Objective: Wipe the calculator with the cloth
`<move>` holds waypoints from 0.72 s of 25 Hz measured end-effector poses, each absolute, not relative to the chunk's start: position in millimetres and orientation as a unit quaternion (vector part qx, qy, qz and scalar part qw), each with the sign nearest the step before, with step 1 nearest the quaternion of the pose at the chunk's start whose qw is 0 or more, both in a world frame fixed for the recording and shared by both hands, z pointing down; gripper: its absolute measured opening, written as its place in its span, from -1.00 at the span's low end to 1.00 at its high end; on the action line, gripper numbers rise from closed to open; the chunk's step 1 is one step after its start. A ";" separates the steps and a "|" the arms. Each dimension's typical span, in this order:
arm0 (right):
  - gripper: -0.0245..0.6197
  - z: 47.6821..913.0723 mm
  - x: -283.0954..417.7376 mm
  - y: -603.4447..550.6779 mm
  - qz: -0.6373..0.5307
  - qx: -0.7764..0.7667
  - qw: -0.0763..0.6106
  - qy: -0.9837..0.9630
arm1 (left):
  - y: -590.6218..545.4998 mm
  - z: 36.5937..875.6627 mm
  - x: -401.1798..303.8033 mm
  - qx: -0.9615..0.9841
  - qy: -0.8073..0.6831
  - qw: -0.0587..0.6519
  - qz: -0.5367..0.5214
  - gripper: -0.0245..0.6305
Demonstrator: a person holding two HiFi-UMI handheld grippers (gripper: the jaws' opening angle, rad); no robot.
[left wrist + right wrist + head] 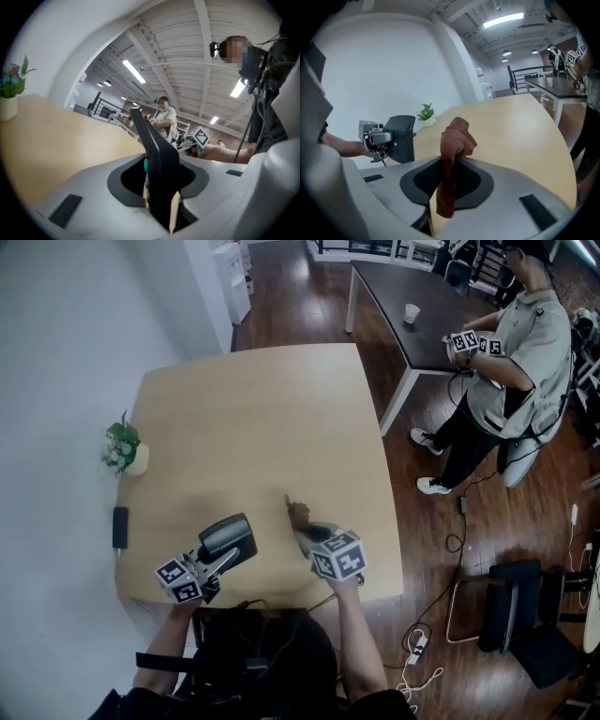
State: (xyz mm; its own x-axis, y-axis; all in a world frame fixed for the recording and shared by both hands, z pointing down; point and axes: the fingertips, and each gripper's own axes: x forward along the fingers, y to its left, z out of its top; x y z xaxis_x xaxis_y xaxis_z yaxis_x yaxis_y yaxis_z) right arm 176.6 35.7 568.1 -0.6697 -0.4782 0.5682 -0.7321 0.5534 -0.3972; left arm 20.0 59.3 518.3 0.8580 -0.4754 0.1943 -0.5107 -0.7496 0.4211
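Observation:
The black calculator [228, 538] is held off the table near its front edge, with my left gripper [218, 561] shut on its lower end. In the left gripper view the calculator [157, 154] stands edge-on between the jaws. My right gripper [314, 532] is shut on a brown cloth [298, 514], whose bunched end sticks out past the jaws just right of the calculator. In the right gripper view the cloth [453, 140] hangs pinched in the jaws, and the calculator [401, 138] shows to the left and apart from it.
On the tan table [253, 418], a small potted plant [122, 448] stands at the left edge. A dark flat object [120, 526] lies nearer the front left. A person [511, 362] with grippers stands by a dark table [403, 306] at the back right.

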 end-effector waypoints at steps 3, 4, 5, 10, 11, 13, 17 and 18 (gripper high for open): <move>-0.73 584.9 169.2 50.7 0.340 0.343 0.195 -0.853 | 45.8 557.3 -0.7 0.899 -0.308 0.287 0.117 -0.51; -0.73 590.1 157.9 55.0 0.345 0.332 0.193 -0.856 | 42.6 568.2 -5.6 0.885 -0.318 0.312 0.135 -0.51; -0.73 594.8 142.2 58.5 0.349 0.318 0.190 -0.861 | 39.3 577.7 -9.4 0.870 -0.328 0.338 0.146 -0.51; -0.73 621.4 24.0 61.0 0.370 0.235 0.164 -0.884 | 25.2 604.6 -30.3 0.796 -0.397 0.444 0.108 -0.51; -0.73 627.8 5.5 59.3 0.375 0.222 0.165 -0.885 | 24.1 608.4 -35.4 0.780 -0.419 0.452 0.107 -0.51; -0.72 639.9 -12.5 55.4 0.383 0.205 0.177 -0.883 | 21.9 615.9 -42.7 0.752 -0.460 0.454 0.130 -0.50; -0.73 650.7 5.4 41.6 0.397 0.220 0.183 -0.872 | 18.0 618.3 -17.6 0.750 -0.446 0.466 0.147 -0.31; -0.73 651.5 14.0 37.8 0.403 0.229 0.180 -0.868 | 16.5 616.0 -4.7 0.757 -0.430 0.472 0.140 -0.16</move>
